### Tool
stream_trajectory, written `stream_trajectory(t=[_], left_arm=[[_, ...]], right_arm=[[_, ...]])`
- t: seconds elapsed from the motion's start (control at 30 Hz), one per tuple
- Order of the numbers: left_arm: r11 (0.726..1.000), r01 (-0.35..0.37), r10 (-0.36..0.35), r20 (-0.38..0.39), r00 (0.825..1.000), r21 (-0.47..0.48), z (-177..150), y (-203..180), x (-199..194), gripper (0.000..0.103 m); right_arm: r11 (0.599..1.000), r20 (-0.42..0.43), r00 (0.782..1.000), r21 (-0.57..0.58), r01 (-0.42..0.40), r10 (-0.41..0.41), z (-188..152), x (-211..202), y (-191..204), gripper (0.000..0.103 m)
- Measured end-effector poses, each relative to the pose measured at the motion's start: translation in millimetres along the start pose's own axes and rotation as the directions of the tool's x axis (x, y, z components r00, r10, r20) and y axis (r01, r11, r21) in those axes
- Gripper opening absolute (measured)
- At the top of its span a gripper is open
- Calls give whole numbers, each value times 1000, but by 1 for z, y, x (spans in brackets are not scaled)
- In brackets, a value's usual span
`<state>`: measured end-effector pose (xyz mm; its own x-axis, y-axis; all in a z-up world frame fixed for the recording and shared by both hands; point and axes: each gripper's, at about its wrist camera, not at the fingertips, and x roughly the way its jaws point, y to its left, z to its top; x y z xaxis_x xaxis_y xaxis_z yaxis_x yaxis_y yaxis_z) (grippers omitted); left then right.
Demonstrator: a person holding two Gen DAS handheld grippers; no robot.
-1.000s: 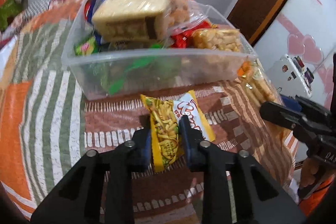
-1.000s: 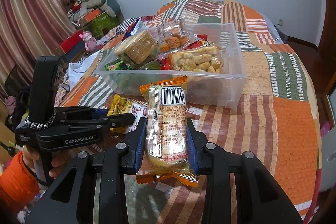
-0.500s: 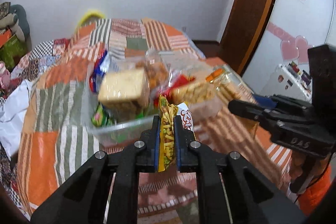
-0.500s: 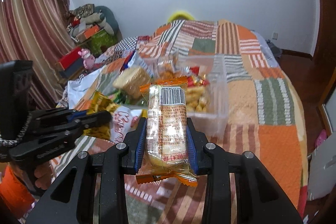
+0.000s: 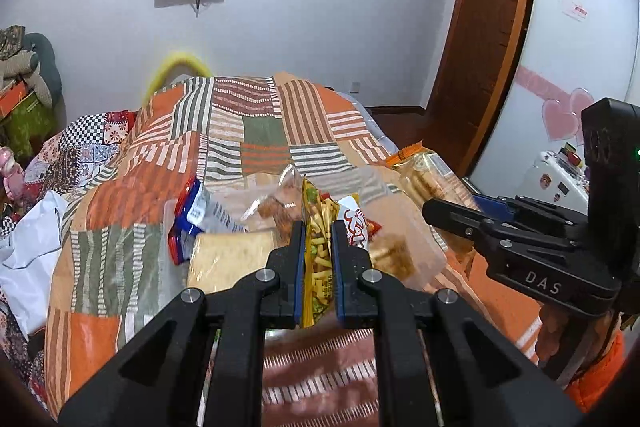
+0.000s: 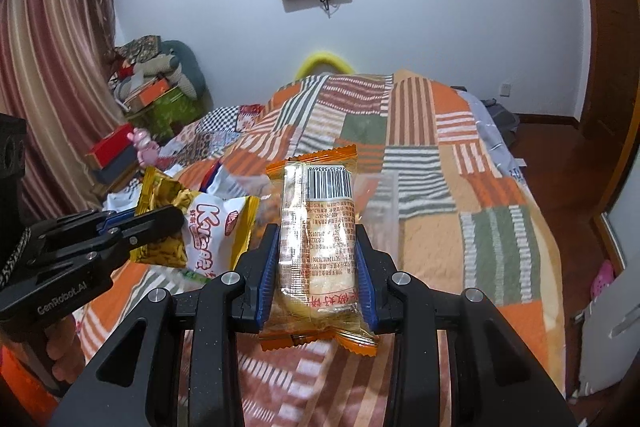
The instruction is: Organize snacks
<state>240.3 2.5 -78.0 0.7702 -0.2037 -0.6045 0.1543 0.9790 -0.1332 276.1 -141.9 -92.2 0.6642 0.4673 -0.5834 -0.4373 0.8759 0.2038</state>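
Observation:
My left gripper (image 5: 317, 239) is shut on a yellow-and-white snack bag (image 5: 318, 223), held on edge above the clear plastic bin (image 5: 426, 259). The bin holds a pale sandwich-cracker pack (image 5: 228, 259), a blue-and-white packet (image 5: 196, 215) and other snacks. My right gripper (image 6: 317, 239) is shut on a clear pack with orange ends (image 6: 316, 211), barcode up, in front of the bin (image 6: 386, 203). In the right wrist view the left gripper (image 6: 160, 219) hangs at the left with its bag (image 6: 208, 231). The right gripper (image 5: 432, 207) and its pack (image 5: 424, 171) show at the right of the left wrist view.
The bin sits on a bed under an orange, green and striped patchwork cover (image 5: 256, 131). A white cloth (image 5: 28, 247) lies at the bed's left edge, with boxes and soft toys (image 6: 156, 87) beyond. A wooden door (image 5: 480, 27) and a white cabinet (image 5: 560, 179) stand on the right.
The left gripper shut on the yellow bag and lifted it off the bed. Both grippers rose with their packs, so the bin now sits lower and smaller in view.

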Motion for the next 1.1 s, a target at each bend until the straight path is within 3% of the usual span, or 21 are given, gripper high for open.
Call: stream_trajectory(t=[0.47, 0.57, 0.6, 0.7, 0.77, 1.1], left_arm=[[999, -33, 31, -70, 997, -21, 8, 5, 58, 11], [999, -46, 44, -79, 996, -22, 7, 5, 60, 18], [998, -49, 47, -80, 996, -31, 7, 6, 60, 24], [997, -51, 47, -68, 997, -51, 7, 10, 54, 42], [997, -54, 51, -51, 997, -54, 7, 11, 47, 43], [998, -45, 48, 59, 997, -51, 14, 10, -21, 43]], right_arm=[[1000, -63, 998, 18, 23, -22, 6, 47, -12, 32], [1000, -91, 996, 16, 18, -17, 3, 54, -13, 32], [1000, -101, 995, 15, 20, -18, 2, 56, -13, 32], [1000, -122, 992, 18, 24, -22, 1, 58, -15, 36], [999, -120, 992, 15, 30, -28, 1, 55, -14, 41], [999, 4, 1000, -46, 26, -25, 13, -8, 6, 43]])
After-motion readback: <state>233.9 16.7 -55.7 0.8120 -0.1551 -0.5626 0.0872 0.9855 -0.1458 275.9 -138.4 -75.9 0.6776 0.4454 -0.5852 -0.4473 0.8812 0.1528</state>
